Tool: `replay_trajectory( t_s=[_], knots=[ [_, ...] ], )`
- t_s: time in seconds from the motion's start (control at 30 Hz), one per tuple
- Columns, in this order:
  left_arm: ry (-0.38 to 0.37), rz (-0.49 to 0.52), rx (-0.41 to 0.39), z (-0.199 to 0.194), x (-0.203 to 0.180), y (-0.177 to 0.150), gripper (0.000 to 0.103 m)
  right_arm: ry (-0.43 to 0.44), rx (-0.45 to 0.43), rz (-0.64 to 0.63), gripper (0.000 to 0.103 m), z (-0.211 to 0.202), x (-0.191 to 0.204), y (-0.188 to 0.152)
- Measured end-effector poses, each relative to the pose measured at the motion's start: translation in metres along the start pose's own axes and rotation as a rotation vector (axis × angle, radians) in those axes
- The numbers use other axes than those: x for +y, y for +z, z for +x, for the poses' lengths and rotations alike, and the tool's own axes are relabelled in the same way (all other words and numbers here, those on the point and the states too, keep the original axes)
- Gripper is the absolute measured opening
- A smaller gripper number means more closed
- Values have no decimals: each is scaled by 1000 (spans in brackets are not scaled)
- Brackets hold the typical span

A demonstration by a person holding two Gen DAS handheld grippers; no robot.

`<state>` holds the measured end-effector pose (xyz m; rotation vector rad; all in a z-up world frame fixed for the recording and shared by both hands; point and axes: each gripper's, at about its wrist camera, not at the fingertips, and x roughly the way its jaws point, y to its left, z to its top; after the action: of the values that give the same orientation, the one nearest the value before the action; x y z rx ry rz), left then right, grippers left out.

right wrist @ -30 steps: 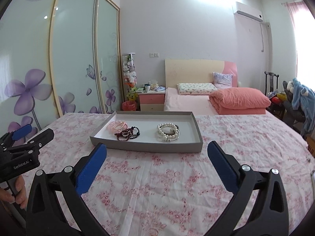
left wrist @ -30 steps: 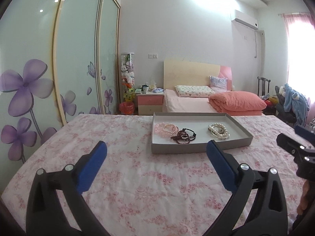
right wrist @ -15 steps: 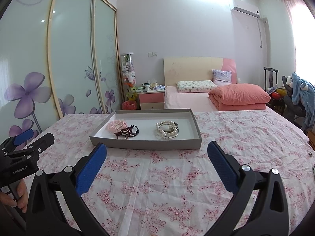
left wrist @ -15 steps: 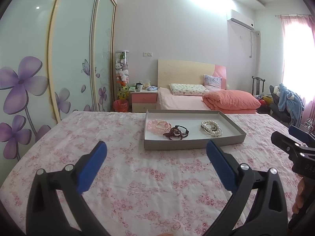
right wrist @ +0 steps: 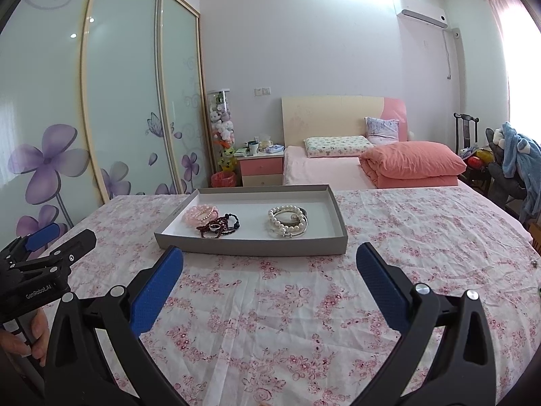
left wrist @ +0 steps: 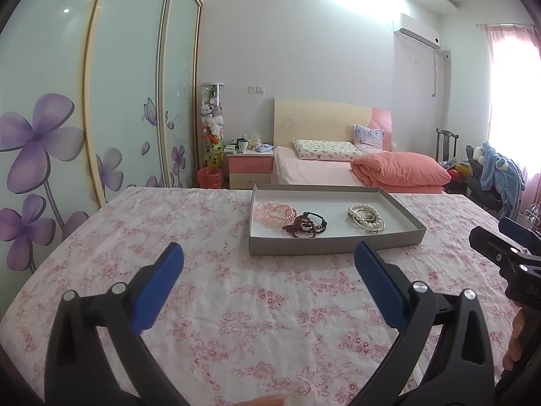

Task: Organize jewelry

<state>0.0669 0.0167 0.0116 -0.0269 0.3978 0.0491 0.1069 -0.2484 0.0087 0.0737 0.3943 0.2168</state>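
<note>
A shallow grey cardboard tray [left wrist: 333,245] sat on the floral-sheeted bed [left wrist: 236,304]; inside lay pink bead bracelets [left wrist: 274,212] left, dark bead bracelets [left wrist: 306,225] middle, white pearl bracelets [left wrist: 366,218] right.

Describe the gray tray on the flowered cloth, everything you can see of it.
The tray is a shallow rectangular box, gray outside and white inside, likely cardboard, with low upright walls and no lid. It sits flat on the pink flowered cloth. Inside lie three separate heaps: pink bead bracelets at the left, dark bead bracelets touching them, and pearl bracelets apart at the right. Neither tool touches it.
</note>
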Motion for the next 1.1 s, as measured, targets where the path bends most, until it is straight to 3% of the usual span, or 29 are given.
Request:
replay_trajectory(
  t_s=[1.1],
  knots=[
    [-1, 4, 24, 8, -1, -5, 99, 5, 20, 14, 101, 4, 1, -3]
  ],
)
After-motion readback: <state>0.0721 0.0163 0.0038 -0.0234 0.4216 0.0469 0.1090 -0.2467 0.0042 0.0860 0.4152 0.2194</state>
